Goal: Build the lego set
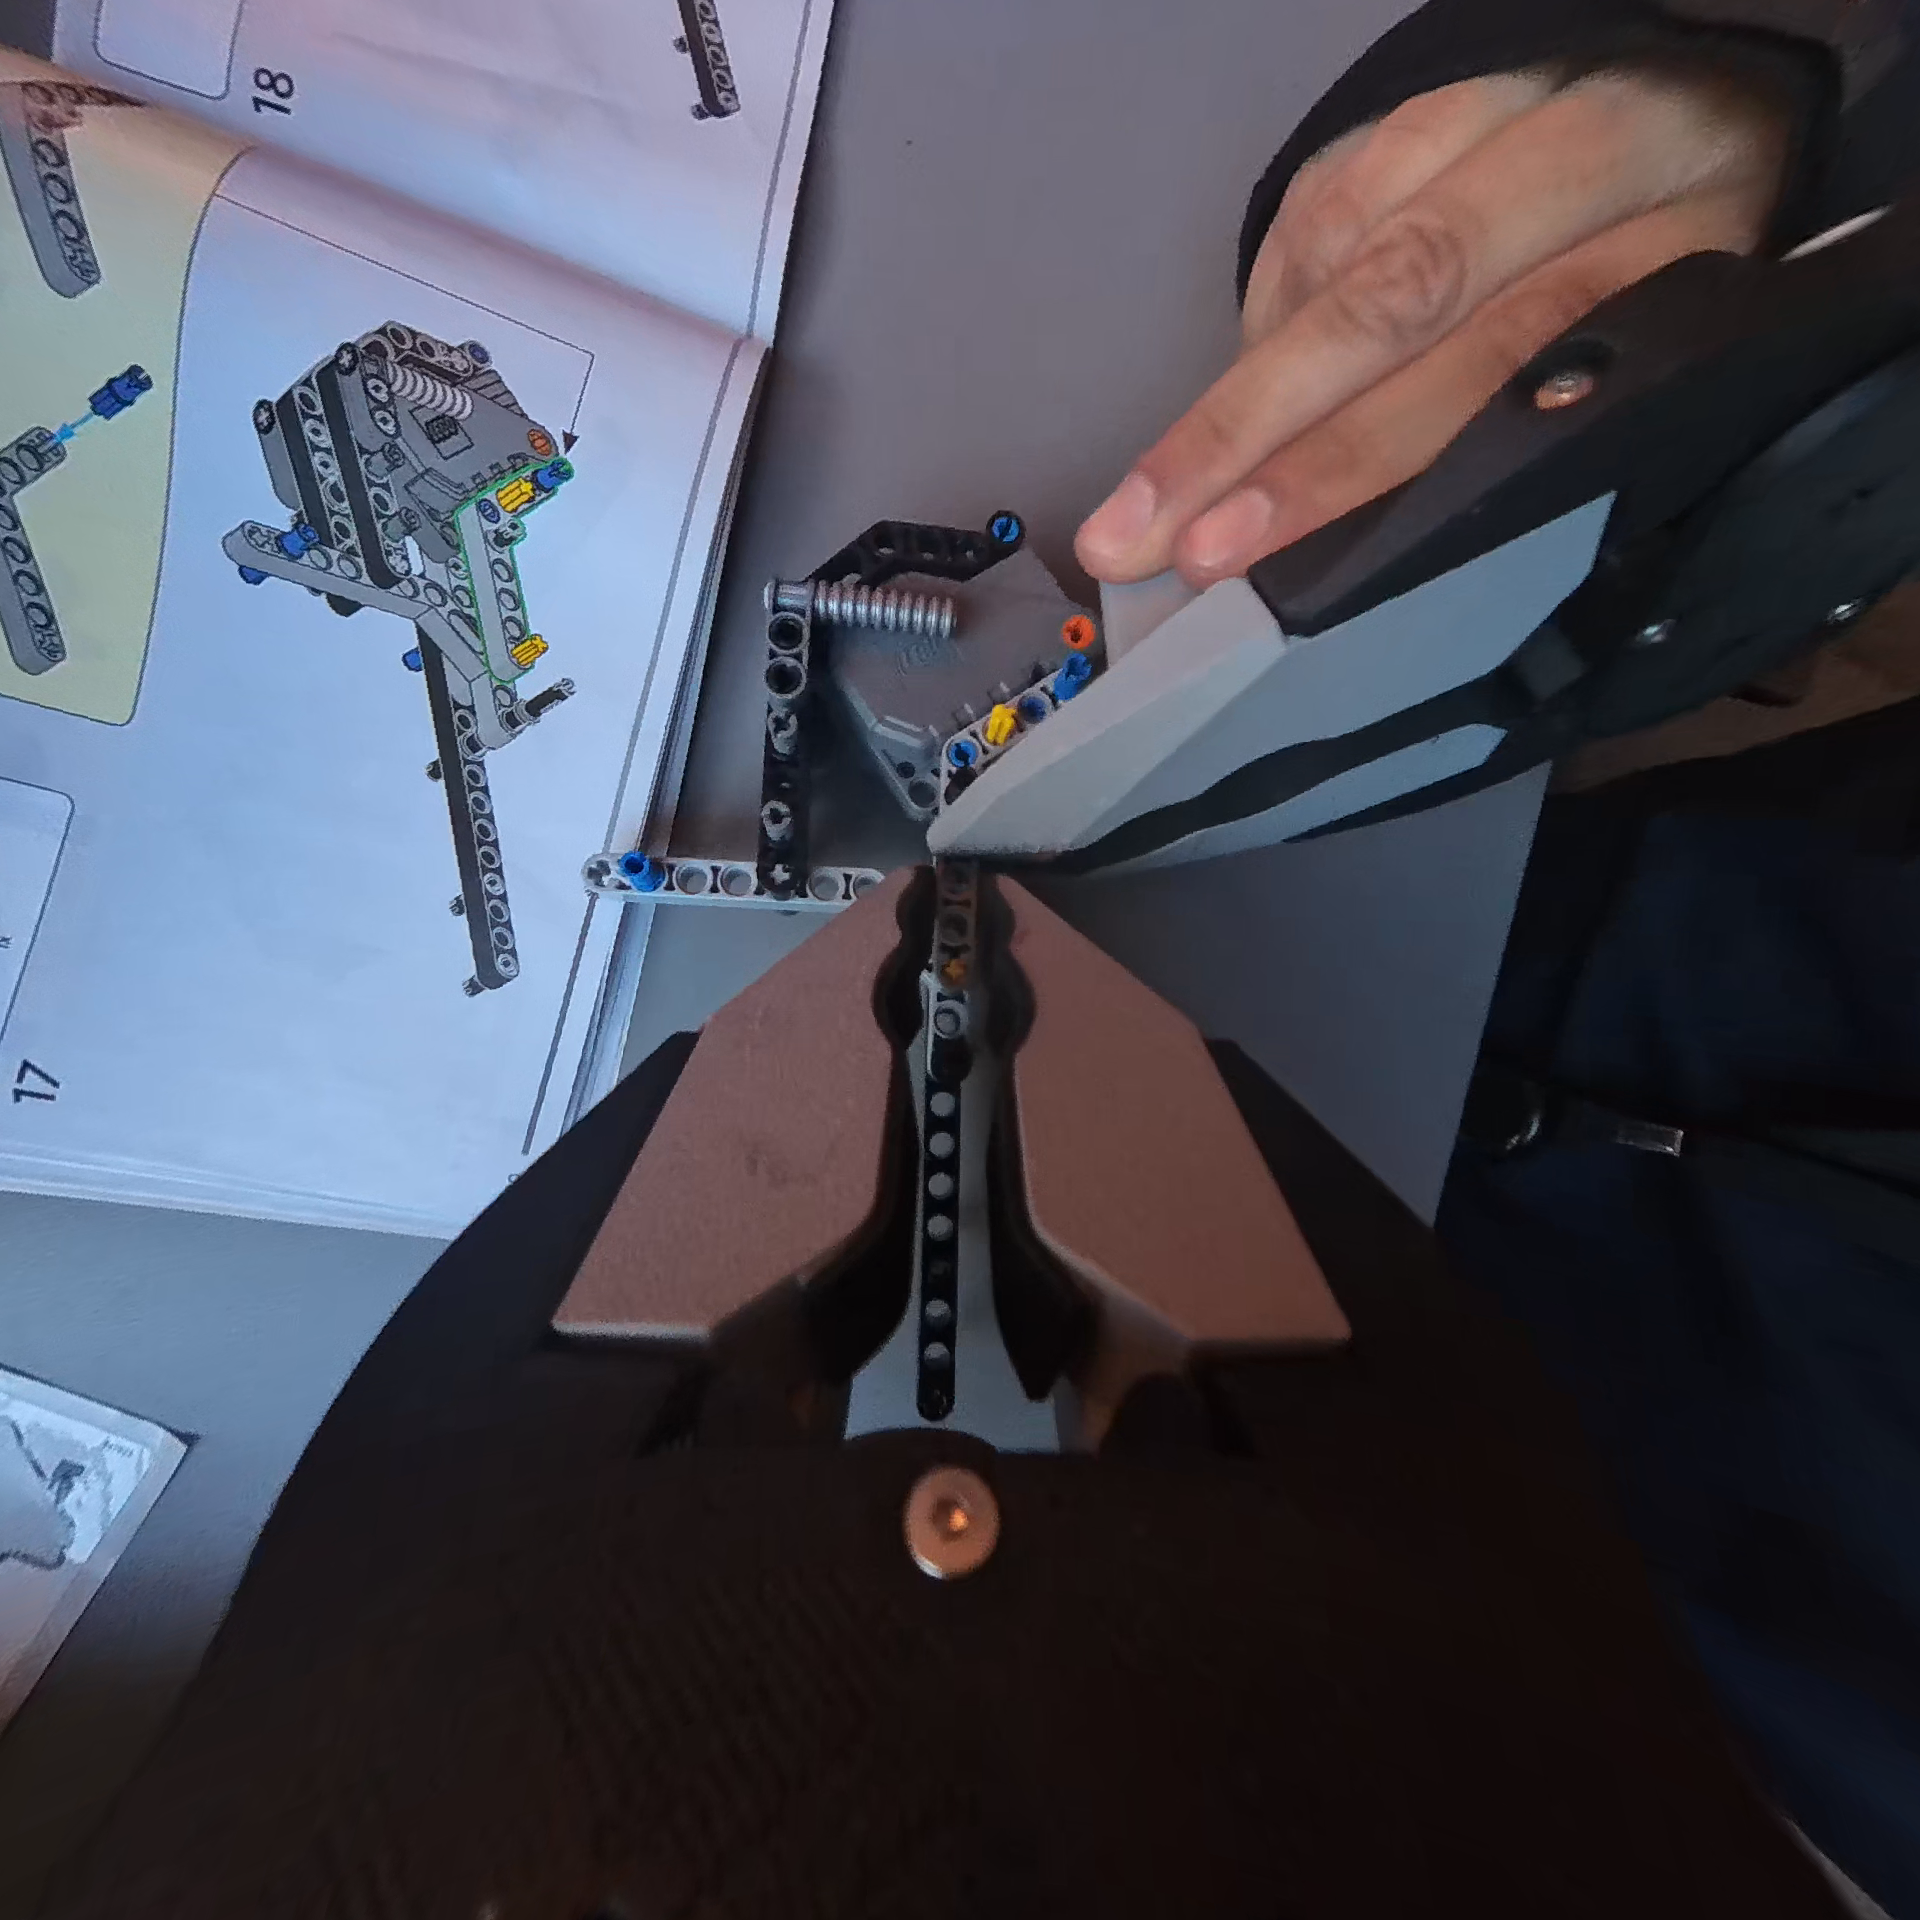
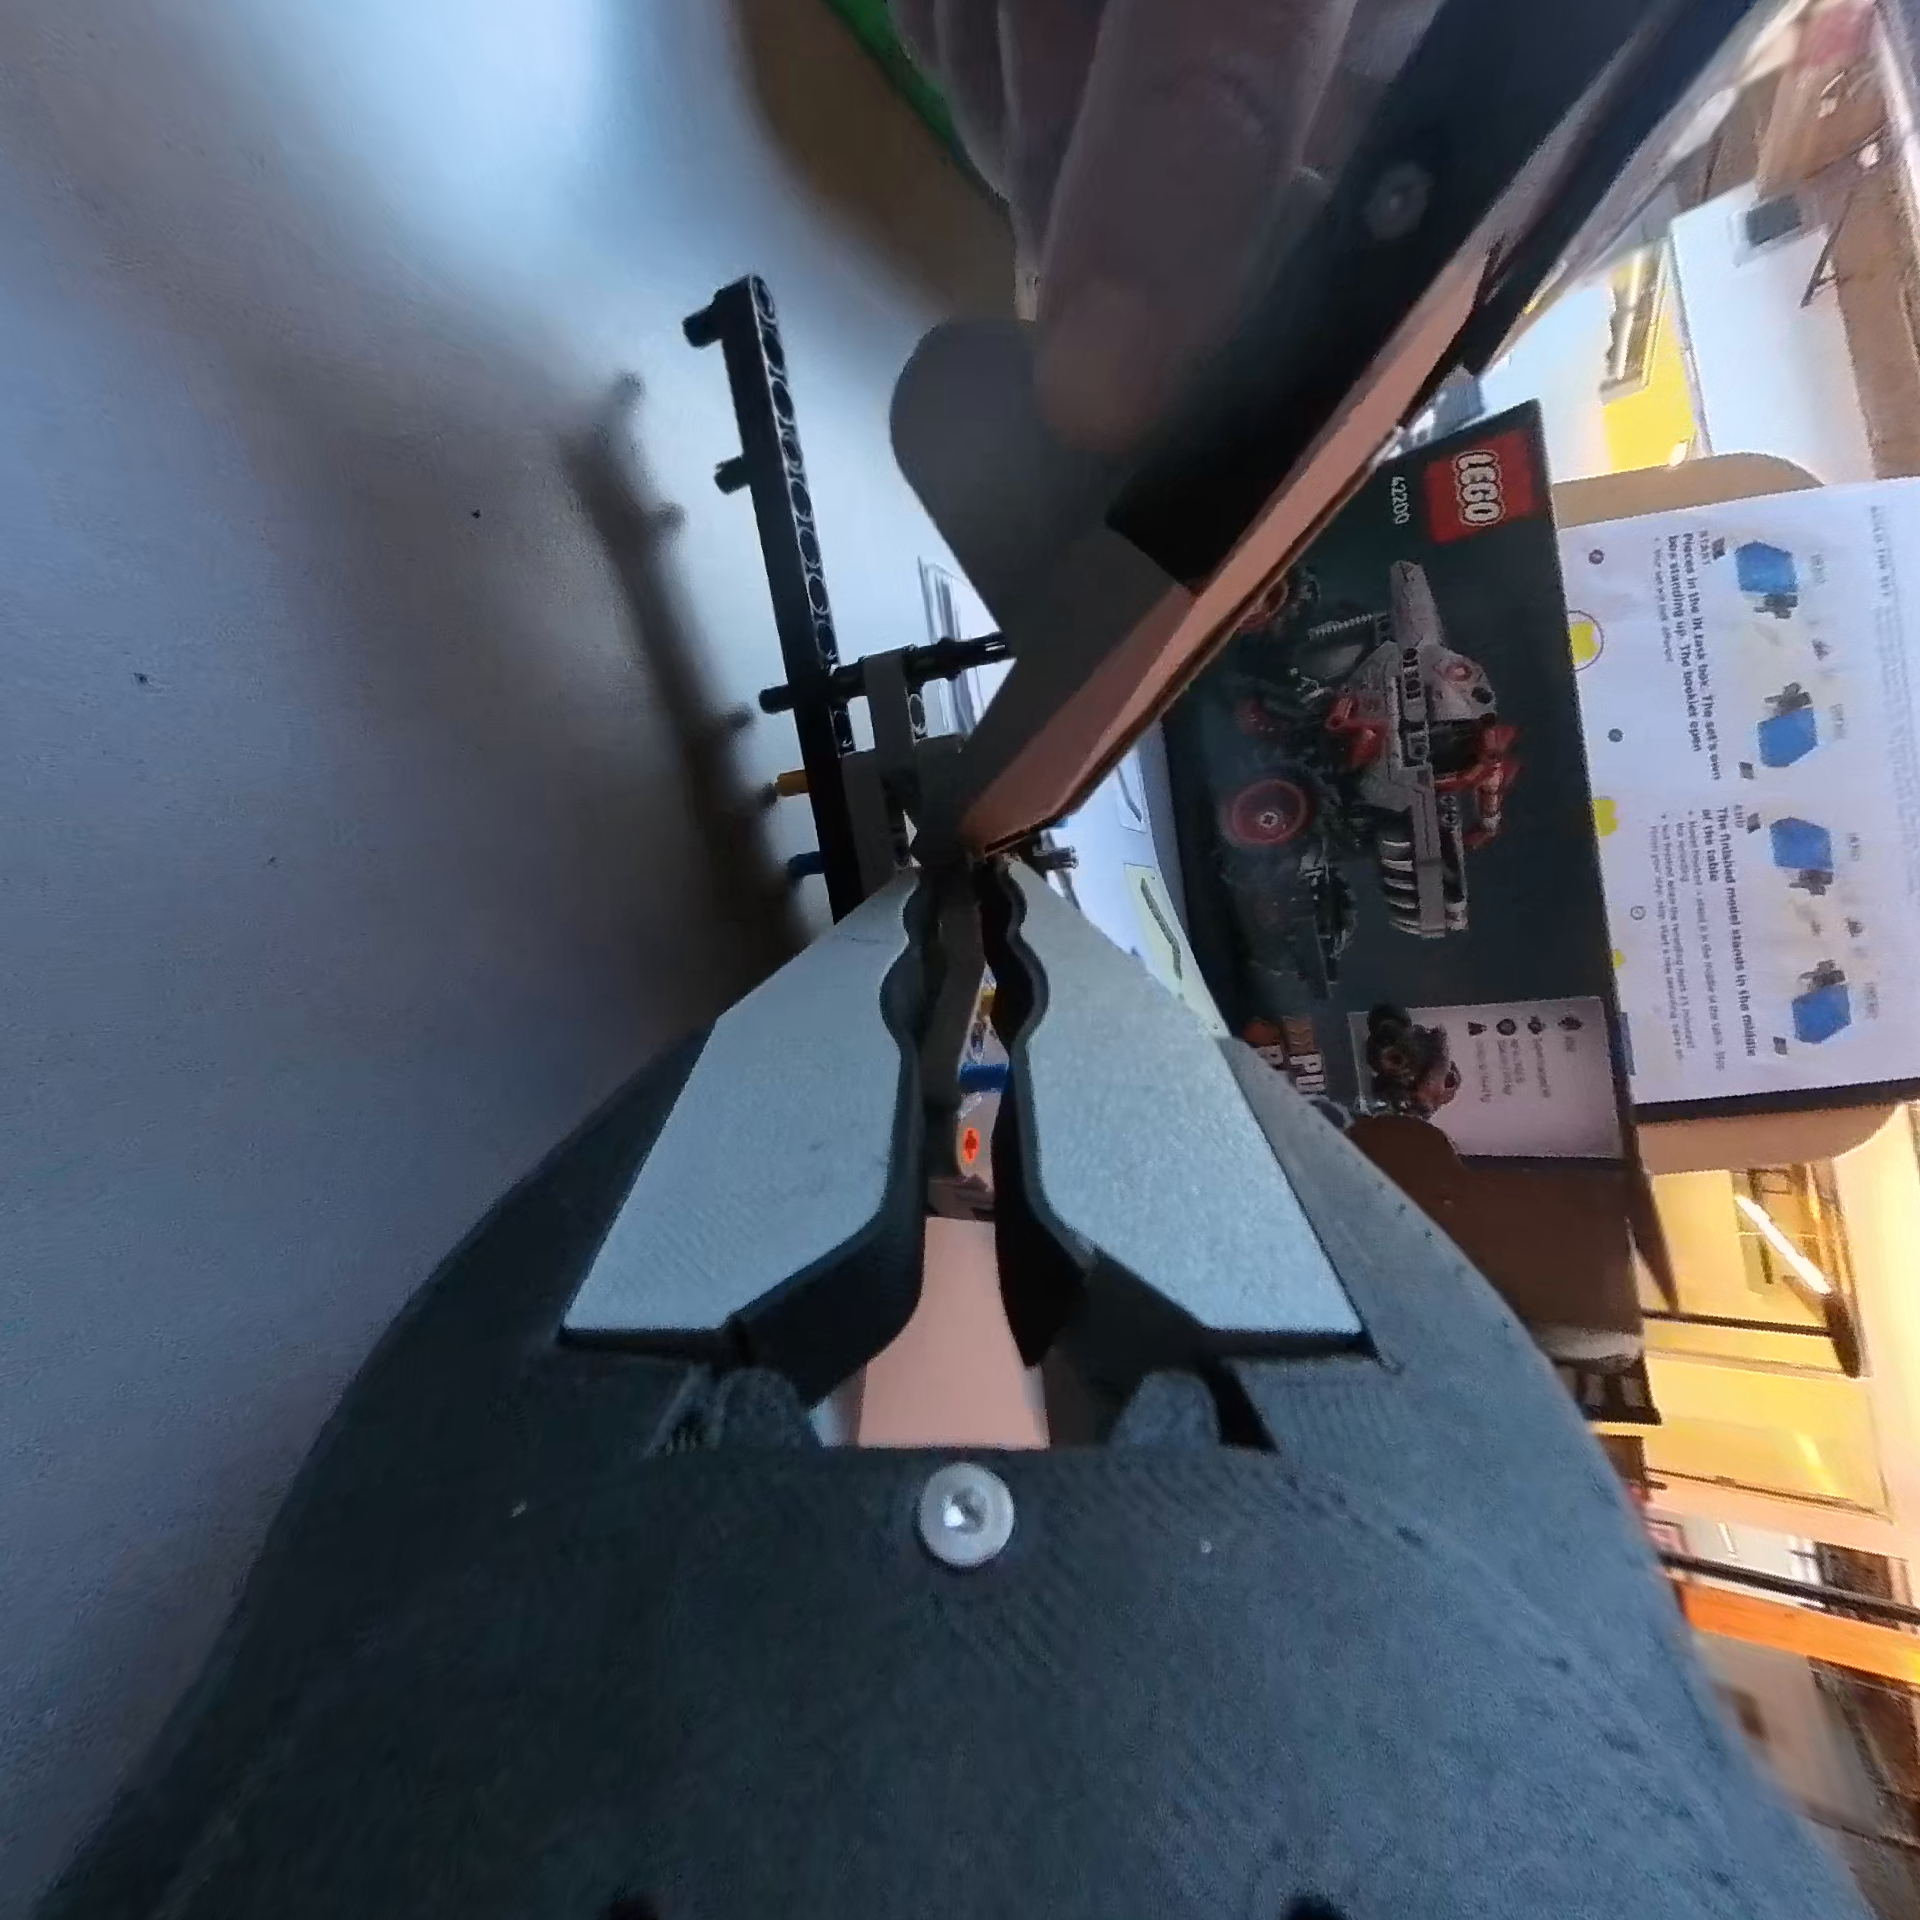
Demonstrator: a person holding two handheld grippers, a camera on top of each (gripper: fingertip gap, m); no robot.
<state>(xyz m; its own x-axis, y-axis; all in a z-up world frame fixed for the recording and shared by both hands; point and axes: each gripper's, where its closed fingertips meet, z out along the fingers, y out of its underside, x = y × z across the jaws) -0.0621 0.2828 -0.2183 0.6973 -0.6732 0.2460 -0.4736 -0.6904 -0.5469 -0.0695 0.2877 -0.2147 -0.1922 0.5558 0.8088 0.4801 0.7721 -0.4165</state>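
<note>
Copper-brown fingers of my left gripper (image 1: 951, 883) are clenched on the lego assembly (image 1: 894, 686), pinching its long black beam (image 1: 940, 1226), which runs back between the two fingers toward the camera. Ahead of the fingertips the rest of the model spreads over the grey table (image 1: 1039, 312): a grey worm gear (image 1: 888, 608), a grey panel, a black angled beam, and a light grey beam with a blue pin lying across just beyond the tips.

My right gripper (image 2: 961, 883), grey-fingered, comes in from the right side in the left wrist view, and its tips meet the model at the short grey beam carrying the yellow and blue pins (image 1: 1013, 717). From its own camera I see its jaws nearly together with a dark grey edge of the model squeezed between them, so it is gripping the assembly too. A hand (image 1: 1382, 343) rests along that gripper.

To the left lies the open instruction booklet (image 1: 364, 623), touching the model's edge. The lego box (image 2: 1434, 790) stands behind, with a printed sheet (image 2: 1756, 790) beside it.
</note>
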